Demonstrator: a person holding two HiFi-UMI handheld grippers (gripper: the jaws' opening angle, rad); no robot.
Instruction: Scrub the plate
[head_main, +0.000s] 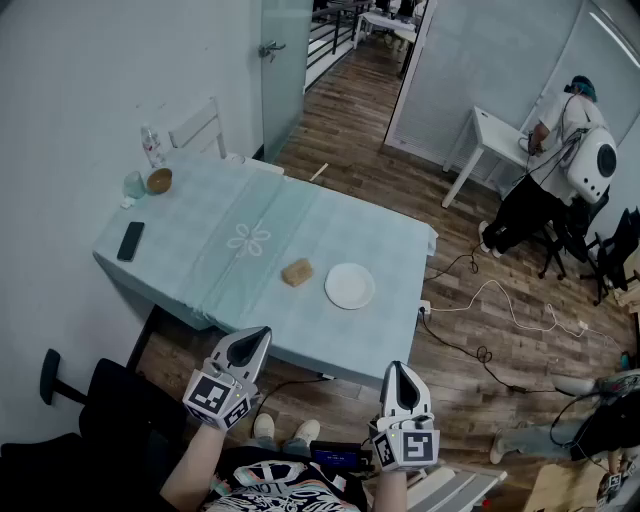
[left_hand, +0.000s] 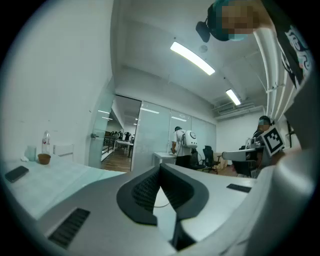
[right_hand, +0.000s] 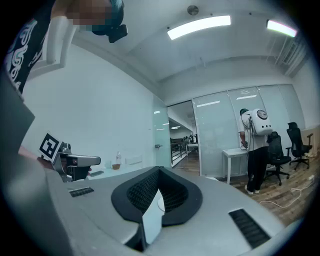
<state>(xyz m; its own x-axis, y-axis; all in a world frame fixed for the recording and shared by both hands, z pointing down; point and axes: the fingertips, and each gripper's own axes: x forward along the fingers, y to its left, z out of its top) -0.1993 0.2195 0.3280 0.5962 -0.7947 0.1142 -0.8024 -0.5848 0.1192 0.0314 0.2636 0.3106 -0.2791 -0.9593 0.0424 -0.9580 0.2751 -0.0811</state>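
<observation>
A round white plate (head_main: 349, 286) lies near the front right of a table (head_main: 200, 235) covered in a pale teal cloth. Just left of the plate rests a brown sponge (head_main: 297, 272). Both grippers hover short of the table's near edge, above the floor and apart from the plate and the sponge. My left gripper (head_main: 262, 334) points toward the table with its jaws together and nothing between them; its view shows the same closed tips (left_hand: 160, 167). My right gripper (head_main: 401, 367) is likewise shut and empty (right_hand: 159, 170), below the plate in the head view.
At the table's far left stand a black phone (head_main: 131, 241), a brown bowl (head_main: 159, 181), a cup (head_main: 134, 184) and a bottle (head_main: 152, 147). A white chair (head_main: 205, 125) stands behind. A person (head_main: 555, 160) works at a white desk (head_main: 490, 135). Cables (head_main: 500, 300) trail over the wooden floor.
</observation>
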